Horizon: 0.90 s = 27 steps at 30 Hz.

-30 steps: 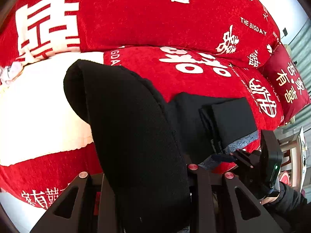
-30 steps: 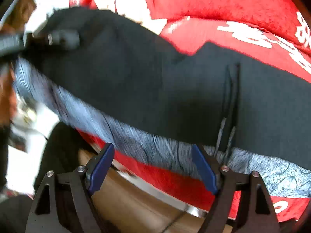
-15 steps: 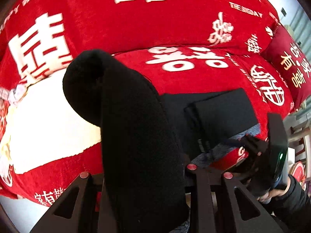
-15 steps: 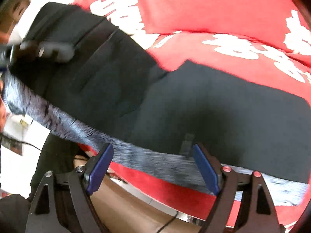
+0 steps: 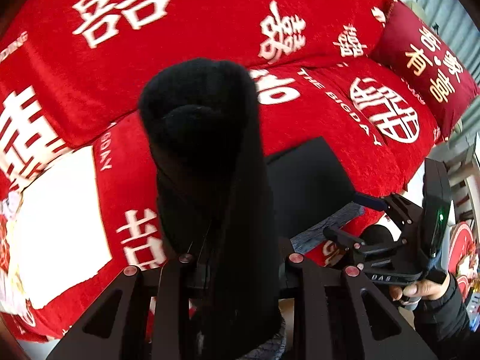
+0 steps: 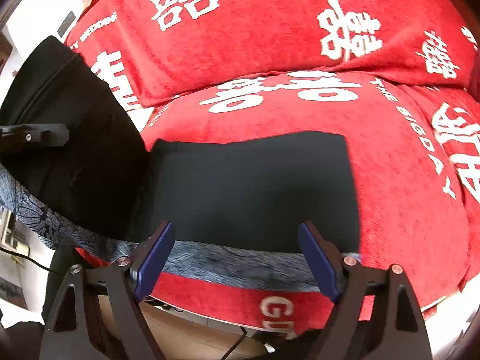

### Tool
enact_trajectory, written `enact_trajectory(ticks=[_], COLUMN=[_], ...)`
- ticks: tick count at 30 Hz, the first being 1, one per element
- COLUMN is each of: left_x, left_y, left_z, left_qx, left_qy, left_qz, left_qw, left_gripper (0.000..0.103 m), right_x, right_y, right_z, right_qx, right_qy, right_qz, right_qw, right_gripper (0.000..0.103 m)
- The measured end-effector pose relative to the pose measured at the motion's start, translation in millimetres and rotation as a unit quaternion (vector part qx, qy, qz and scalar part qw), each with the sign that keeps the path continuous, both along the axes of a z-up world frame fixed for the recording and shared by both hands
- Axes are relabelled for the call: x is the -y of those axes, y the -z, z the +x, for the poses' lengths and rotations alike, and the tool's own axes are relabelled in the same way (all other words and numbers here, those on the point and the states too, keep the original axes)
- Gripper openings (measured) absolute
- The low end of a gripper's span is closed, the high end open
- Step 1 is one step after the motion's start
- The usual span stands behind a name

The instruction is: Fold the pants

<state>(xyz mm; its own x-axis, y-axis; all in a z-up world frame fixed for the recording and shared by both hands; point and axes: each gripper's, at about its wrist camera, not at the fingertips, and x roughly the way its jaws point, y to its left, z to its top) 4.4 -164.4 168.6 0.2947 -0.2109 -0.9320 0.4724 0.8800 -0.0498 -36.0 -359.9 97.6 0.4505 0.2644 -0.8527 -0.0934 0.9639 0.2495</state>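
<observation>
Black pants with a grey patterned waistband (image 6: 225, 261) lie on the red sofa. One half lies flat (image 6: 255, 186) on the seat. The other half (image 5: 210, 165) is lifted and hangs as a thick fold from my left gripper (image 5: 237, 258), which is shut on it; the cloth hides its pads. From the right wrist view the lifted part (image 6: 75, 120) rises at left, with a left finger (image 6: 36, 135) against it. My right gripper (image 6: 237, 258) is open just above the waistband at the seat's front edge, nothing between its blue pads. It also shows in the left wrist view (image 5: 348, 216).
The red sofa cover (image 6: 270, 30) with white characters fills the backrest and seat. A dark red cushion (image 5: 426, 69) leans at the far right. A white patch (image 5: 60, 210) covers the seat at left. A hand (image 5: 420, 291) holds the right gripper. A cable (image 6: 237, 345) hangs below the seat.
My left gripper has risen and carried the lifted pants half sideways over the seat. The right gripper, still open, has drawn back along the waistband; the flat half's right end now shows.
</observation>
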Motion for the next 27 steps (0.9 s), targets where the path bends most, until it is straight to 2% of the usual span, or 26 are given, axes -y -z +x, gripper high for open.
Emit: enact_trajectory(ticks=[10, 17, 20, 24, 27], left_x=[73.4, 115.9, 127.9, 134.1, 144.6], left_y=[49.8, 112.0, 127.4, 126.8, 101.0], left_z=[17.0, 31.1, 31.0, 30.4, 19.7], left_qx=[-0.036, -0.061, -0.053, -0.049, -0.029], left_qy=[0.010, -0.005, -0.003, -0.010, 0.010], left_qz=[0.048, 0.099, 0.118, 0.130, 0.110], left_qw=[0.9982, 0.9932, 0.9916, 0.9902, 0.9935], left_gripper=[0.027, 0.028, 0.028, 0.029, 0.028], right_x=[43.5, 70.6, 74.9, 68.7, 64.4], right_y=[13.5, 22.0, 27.9, 35.1, 38.4], right_z=[-8.3, -16.8, -20.5, -25.0, -25.9], right_qx=[-0.016, -0.026, -0.035, -0.043, -0.045], right_qy=[0.058, 0.087, 0.087, 0.068, 0.060], right_qz=[0.003, 0.003, 0.000, -0.007, -0.014], right_qw=[0.998, 0.996, 0.996, 0.997, 0.997], right_gripper=[0.087, 0.087, 0.087, 0.087, 0.087])
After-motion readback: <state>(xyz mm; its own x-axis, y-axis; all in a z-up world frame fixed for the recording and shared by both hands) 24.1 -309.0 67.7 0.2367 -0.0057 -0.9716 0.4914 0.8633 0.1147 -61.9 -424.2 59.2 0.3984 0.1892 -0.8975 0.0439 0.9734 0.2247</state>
